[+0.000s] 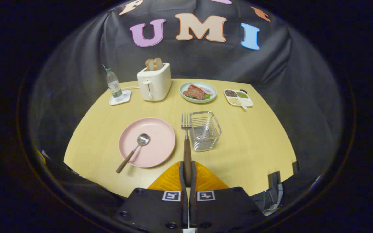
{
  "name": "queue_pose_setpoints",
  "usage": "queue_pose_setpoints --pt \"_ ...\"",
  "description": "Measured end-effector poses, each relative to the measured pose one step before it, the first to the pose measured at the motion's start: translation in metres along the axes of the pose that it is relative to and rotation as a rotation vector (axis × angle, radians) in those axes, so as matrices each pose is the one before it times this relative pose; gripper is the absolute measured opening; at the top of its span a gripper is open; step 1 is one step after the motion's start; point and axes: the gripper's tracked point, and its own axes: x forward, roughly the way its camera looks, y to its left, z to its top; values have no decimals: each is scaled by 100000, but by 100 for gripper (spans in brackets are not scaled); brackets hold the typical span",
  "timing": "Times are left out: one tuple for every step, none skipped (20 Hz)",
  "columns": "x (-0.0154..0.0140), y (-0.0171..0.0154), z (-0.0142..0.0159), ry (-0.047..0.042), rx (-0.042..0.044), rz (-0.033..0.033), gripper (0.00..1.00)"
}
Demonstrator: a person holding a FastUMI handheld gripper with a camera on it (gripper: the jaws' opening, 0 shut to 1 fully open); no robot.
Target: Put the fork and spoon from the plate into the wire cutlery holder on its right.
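The gripper [187, 176] had its fingers closed on the wooden handle of the fork [186, 136], one pressing each side. The fork pointed away from the fingers, its metal tines raised just left of the wire cutlery holder [205, 131].

The holder was a squarish basket of thin bright wire with a perforated metal base. It stood upright on the table [254, 145], with nothing seen inside it.

Left of the holder lay the round pink plate [159, 129], smooth and matte, with a shallow rim. The spoon [134, 151] lay on it, its shiny metal bowl near the plate's middle. Its wooden handle ran toward the near left and overhung the rim.

The table was pale wood-grain laminate.

Far side, left to right:
- A clear plastic bottle [114, 86] with a green cap stood on a white square coaster [125, 97].
- A cream, boxy toaster [154, 83] with rounded corners had two slices of bread [154, 63] standing in its slots.
- A round pale-green dish [197, 92] held reddish-brown meat, a pink slice and some green leaf.
- A white divided tray [246, 103] held dark, green and pale grains, each in its own compartment.
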Motion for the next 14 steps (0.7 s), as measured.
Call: queue_pose_setpoints --pt "53 -717 169 2120 -1598 -22 4" --pt "110 -723 312 1578 -1875 -219 4" --pt "252 -606 323 1542 -1631 -158 4" --pt "153 -528 208 2141 -1043 -147 4" --pt "275 -384 0 2298 -528 457 4" --pt "292 -128 137 2465 -161 998 4" --pt "349 -150 -53 2994 91 897 4" --pt "328 -52 -200 3922 -159 1480 4" --pt "527 -29 34 3054 -312 1070 4" --pt "420 -324 163 2865 -674 187 4" --pt "303 -492 8 3024 -696 -407 4" --pt "256 -399 94 2695 -277 -445 4" --pt "274 -186 368 1993 444 303 4" --pt "385 -103 399 1349 585 998 4"
